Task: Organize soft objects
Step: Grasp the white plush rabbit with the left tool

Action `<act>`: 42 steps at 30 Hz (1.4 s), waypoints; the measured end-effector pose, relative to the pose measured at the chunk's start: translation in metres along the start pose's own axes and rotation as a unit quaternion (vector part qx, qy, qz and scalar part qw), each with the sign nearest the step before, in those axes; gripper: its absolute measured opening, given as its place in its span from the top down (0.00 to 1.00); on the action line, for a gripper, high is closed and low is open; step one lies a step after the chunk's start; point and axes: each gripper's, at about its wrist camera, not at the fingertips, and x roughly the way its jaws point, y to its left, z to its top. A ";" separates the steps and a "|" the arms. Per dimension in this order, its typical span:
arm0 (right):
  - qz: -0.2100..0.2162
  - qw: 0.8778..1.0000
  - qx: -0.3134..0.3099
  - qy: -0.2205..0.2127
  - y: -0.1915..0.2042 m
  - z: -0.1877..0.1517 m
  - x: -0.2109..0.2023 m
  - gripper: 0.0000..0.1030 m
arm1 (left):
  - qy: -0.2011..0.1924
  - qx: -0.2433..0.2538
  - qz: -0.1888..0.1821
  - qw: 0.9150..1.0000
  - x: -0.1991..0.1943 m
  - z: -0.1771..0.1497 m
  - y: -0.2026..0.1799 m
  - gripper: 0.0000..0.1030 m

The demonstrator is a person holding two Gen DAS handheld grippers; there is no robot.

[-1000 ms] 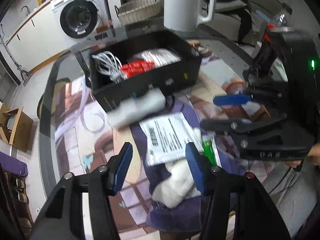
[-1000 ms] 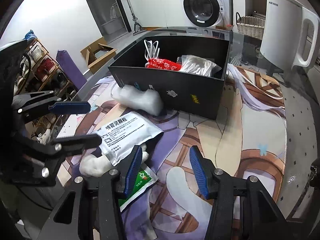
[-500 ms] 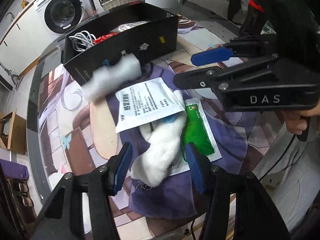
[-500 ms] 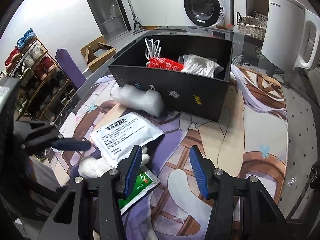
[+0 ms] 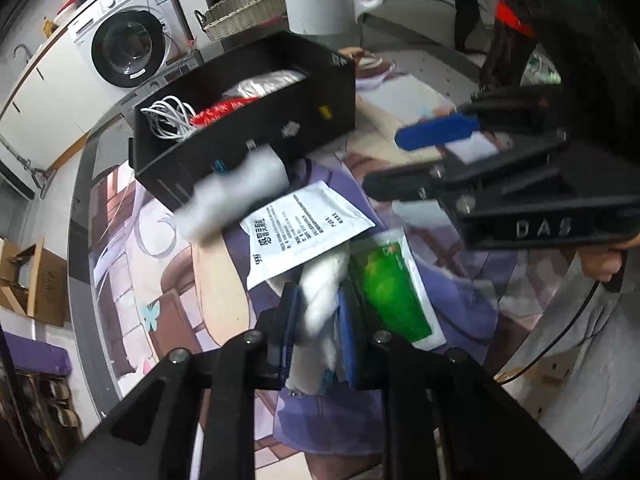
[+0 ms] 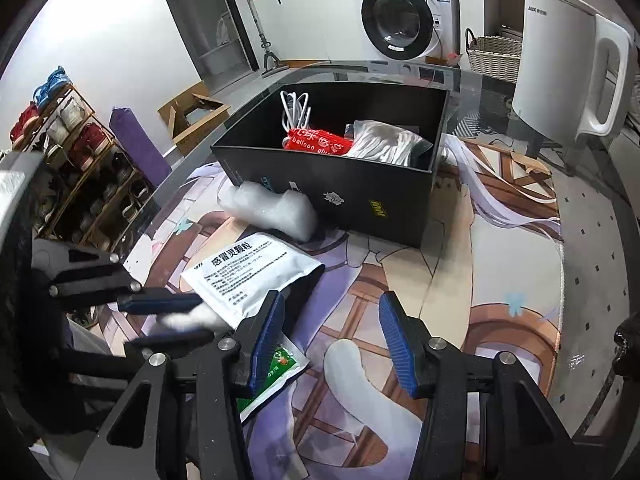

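My left gripper (image 5: 318, 320) is shut on a white cotton wad (image 5: 322, 292) lying partly under a white medicine sachet (image 5: 304, 230); the same wad shows between its fingers in the right wrist view (image 6: 188, 318). A green sachet (image 5: 394, 292) lies beside the wad. A white bubble-wrap roll (image 6: 272, 210) leans against the black box (image 6: 360, 200), which holds a white cable, a red balloon pack (image 6: 318, 142) and a clear bag. My right gripper (image 6: 332, 340) is open and empty above the printed mat.
A white electric kettle (image 6: 568, 68) stands behind the box at the right. A wicker basket (image 6: 494, 54) and a washing machine (image 6: 404, 12) are beyond the glass table. A shoe rack (image 6: 68, 152) is on the floor at left.
My left gripper moved down over the cotton wad and shut on it. My right gripper has stayed open in place.
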 end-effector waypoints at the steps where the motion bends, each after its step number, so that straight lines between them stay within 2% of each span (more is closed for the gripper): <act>1: -0.001 1.000 -0.001 0.000 0.000 0.000 -0.001 0.51 | -0.003 -0.004 -0.005 1.000 -0.003 0.001 0.001 0.83; 3: -0.002 1.000 0.001 -0.002 -0.002 0.000 -0.002 0.51 | -0.014 -0.003 -0.013 1.000 -0.009 0.002 0.002 0.84; 6: -0.005 1.000 0.003 0.000 -0.003 0.000 -0.001 0.51 | -0.029 0.002 -0.005 1.000 -0.014 0.005 0.005 0.87; 12: -0.002 1.000 0.006 0.009 0.000 0.002 0.010 0.51 | -0.042 -0.023 -0.005 0.999 -0.022 0.007 0.024 0.88; 19: 0.000 1.000 0.002 0.015 0.007 0.001 0.017 0.51 | -0.014 -0.042 -0.020 0.999 -0.012 0.001 0.032 0.86; 20: 0.000 1.000 0.002 0.015 0.007 0.001 0.017 0.51 | -0.014 -0.043 -0.022 0.999 -0.014 0.001 0.032 0.84; 22: 0.002 1.000 0.004 0.017 0.007 0.001 0.018 0.51 | -0.018 -0.049 -0.028 0.998 -0.017 0.001 0.034 0.70; 23: 0.003 1.000 0.005 0.017 0.006 0.000 0.018 0.51 | -0.018 -0.052 -0.034 0.998 -0.018 0.001 0.036 0.52; 24: 0.005 1.000 0.006 0.017 0.007 0.000 0.017 0.51 | -0.020 -0.056 -0.039 0.997 -0.019 0.001 0.037 0.49; 27: 0.006 1.000 0.006 0.017 0.008 0.000 0.017 0.51 | -0.016 -0.057 -0.047 0.997 -0.017 0.001 0.037 0.50; 30: 0.008 1.000 0.005 0.020 0.009 0.000 0.017 0.51 | 0.005 -0.027 -0.077 0.997 -0.012 -0.004 0.021 0.50; 34: 0.003 1.000 0.011 0.020 0.004 0.001 0.016 0.51 | 0.013 0.015 -0.058 0.998 -0.008 -0.008 -0.004 0.50; 37: 0.002 1.000 0.011 0.024 0.002 -0.002 0.017 0.51 | 0.020 0.016 -0.060 0.998 -0.003 -0.007 -0.010 0.54; 38: 0.001 1.000 0.011 0.024 0.002 -0.003 0.017 0.51 | 0.024 0.012 -0.063 0.998 0.000 -0.006 -0.011 0.57; 39: 0.001 1.000 0.011 0.026 0.001 -0.004 0.018 0.51 | 0.029 0.009 -0.065 0.997 0.003 -0.005 -0.012 0.67; 42: 0.002 0.999 0.012 0.031 -0.001 -0.008 0.019 0.51 | 0.025 0.010 -0.044 0.999 0.007 -0.002 -0.013 0.83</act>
